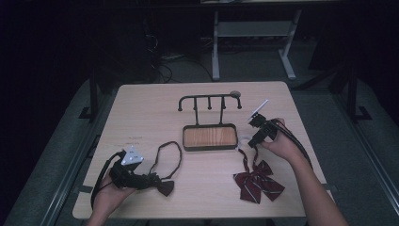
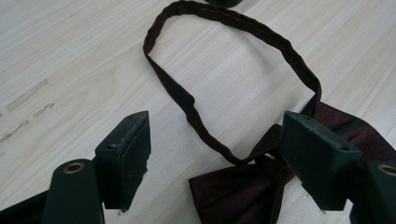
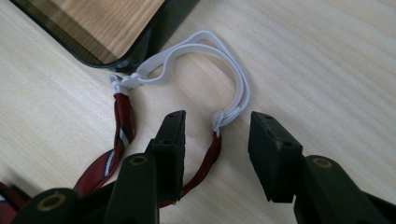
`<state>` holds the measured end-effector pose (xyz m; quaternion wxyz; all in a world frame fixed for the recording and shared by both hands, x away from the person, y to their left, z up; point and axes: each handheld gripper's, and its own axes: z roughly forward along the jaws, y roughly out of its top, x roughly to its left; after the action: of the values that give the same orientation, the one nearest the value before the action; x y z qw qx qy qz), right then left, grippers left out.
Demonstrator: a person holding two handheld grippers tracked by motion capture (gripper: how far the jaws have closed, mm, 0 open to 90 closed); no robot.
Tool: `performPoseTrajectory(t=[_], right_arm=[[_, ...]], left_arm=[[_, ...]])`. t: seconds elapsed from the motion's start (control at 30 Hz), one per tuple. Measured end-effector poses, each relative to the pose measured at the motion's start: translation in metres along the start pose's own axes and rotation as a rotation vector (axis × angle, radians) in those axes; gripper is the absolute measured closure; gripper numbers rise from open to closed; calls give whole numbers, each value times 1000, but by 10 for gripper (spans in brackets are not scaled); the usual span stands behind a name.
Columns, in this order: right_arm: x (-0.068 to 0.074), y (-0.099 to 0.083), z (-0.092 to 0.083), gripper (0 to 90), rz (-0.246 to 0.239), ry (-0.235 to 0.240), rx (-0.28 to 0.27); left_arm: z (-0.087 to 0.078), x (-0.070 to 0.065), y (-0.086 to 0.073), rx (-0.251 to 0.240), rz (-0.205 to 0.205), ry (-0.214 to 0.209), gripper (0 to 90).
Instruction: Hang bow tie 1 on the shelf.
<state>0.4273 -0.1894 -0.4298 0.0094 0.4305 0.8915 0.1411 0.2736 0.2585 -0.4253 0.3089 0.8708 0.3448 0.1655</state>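
Observation:
A dark maroon bow tie (image 1: 164,187) (image 2: 233,196) lies near the table's front left, its neck strap (image 1: 169,153) (image 2: 243,28) spread in a loop behind it. My left gripper (image 1: 156,181) (image 2: 219,149) is open just over the bow, one jaw on each side of the knot. A red striped bow tie (image 1: 256,184) lies at the front right. Its red strap (image 3: 122,130) ends in a white elastic loop (image 1: 244,139) (image 3: 236,84). My right gripper (image 1: 253,141) (image 3: 217,135) hovers open over that loop, with the elastic's knot between the jaws and untouched.
A black hanger stand (image 1: 209,99) with several hooks rises from a wood-floored tray base (image 1: 209,136) (image 3: 107,28) at the table's middle. The white elastic lies against the base's corner. Beyond the table's far edge (image 1: 202,84) the floor is dark, with desk legs.

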Motion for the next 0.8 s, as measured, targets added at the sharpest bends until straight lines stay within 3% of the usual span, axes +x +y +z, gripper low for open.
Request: performPoseTrajectory(t=[0.8], right_arm=[[7,4,10,699,-27,-84,44]], left_arm=[[0,0,0,2,1,-3,256]])
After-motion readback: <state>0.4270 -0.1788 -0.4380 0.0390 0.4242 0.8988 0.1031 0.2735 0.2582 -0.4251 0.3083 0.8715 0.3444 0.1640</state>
